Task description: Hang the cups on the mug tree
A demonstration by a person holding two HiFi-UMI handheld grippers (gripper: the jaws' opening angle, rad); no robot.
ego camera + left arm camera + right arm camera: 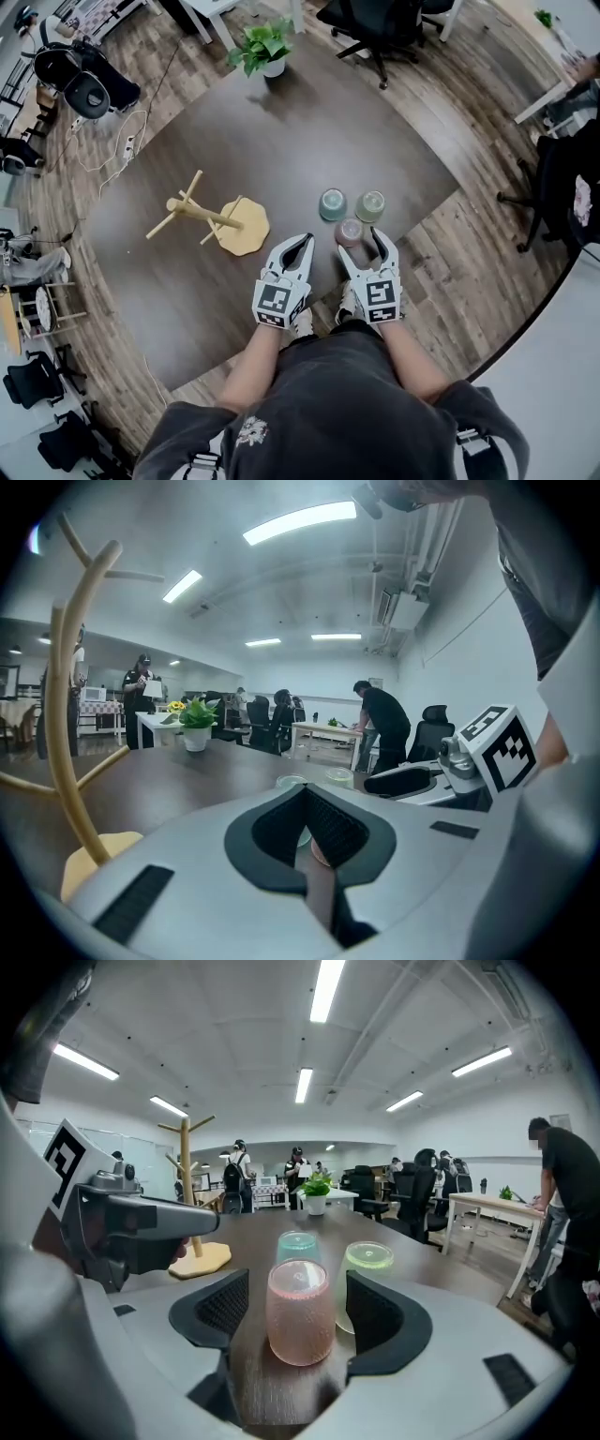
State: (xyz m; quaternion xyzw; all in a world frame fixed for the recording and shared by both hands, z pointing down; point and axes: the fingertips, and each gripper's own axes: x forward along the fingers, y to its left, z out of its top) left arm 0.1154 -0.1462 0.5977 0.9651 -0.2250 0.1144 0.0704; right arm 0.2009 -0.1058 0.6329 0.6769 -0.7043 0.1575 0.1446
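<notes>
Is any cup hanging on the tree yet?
No, the pink cup, teal cup and green cup stand on the table; the mug tree is bare.

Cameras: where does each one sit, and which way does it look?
Head view: on the person's head, looking down at the table, mug tree and cups; forearms, left gripper and right gripper show.
Left gripper view: on the left gripper, looking along its shut jaws across the table; the right gripper shows beside it.
Right gripper view: on the right gripper, looking along open jaws at the pink cup between them; the left gripper shows.
Both gripper views share the mug tree and potted plant.
</notes>
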